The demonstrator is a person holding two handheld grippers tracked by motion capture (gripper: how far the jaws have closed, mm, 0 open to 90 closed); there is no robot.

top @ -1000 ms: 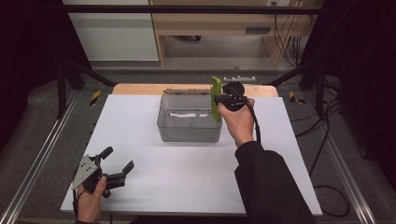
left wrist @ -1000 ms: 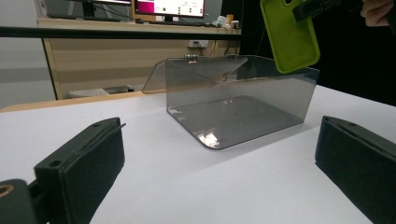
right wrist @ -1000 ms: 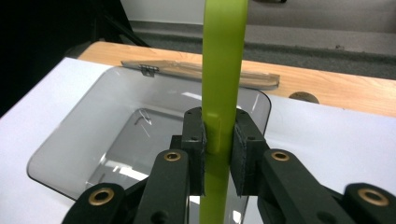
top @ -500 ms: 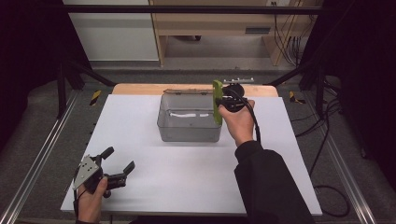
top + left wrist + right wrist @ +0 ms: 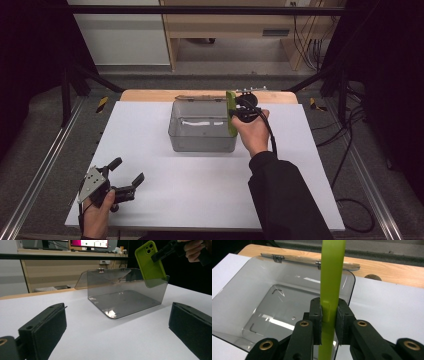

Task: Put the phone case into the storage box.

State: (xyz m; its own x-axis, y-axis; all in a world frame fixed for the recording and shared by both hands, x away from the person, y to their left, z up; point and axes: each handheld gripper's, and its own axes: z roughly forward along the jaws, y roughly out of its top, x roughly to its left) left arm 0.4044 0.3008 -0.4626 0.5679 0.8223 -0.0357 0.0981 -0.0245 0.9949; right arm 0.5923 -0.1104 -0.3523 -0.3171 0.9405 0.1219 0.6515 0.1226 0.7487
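Above the right wall of the clear box [image 5: 202, 131], held on edge and partly dipped inside the rim: a lime-green phone case [image 5: 231, 113], camera cutouts uppermost in the left gripper view [image 5: 150, 264]. Clamped across its thin side by the right gripper [image 5: 329, 315], jaws pressed on either face, seen from the high view at the box's far right corner [image 5: 235, 111] with the right hand [image 5: 254, 134] and dark sleeve behind it. Smoky transparent plastic, rounded corners, hinged lid [image 5: 312, 261] laid back flat toward the wooden strip [image 5: 150, 95] at the table's far edge. No brand or lettering readable on case or box; possibly a faint moulded mark on the box floor, too blurred to tell. Beneath everything, a white table top [image 5: 200, 190]. Near the front left corner, well apart from the box, the left gripper [image 5: 127, 180] in the left hand [image 5: 97, 212], jaws spread wide and empty, pointed toward the box, grey plate on top. Beyond the table, screens [image 5: 88, 243] on a wooden desk, writing on them illegible. Against half a second before: case a touch lower toward the box, left gripper unmoved.
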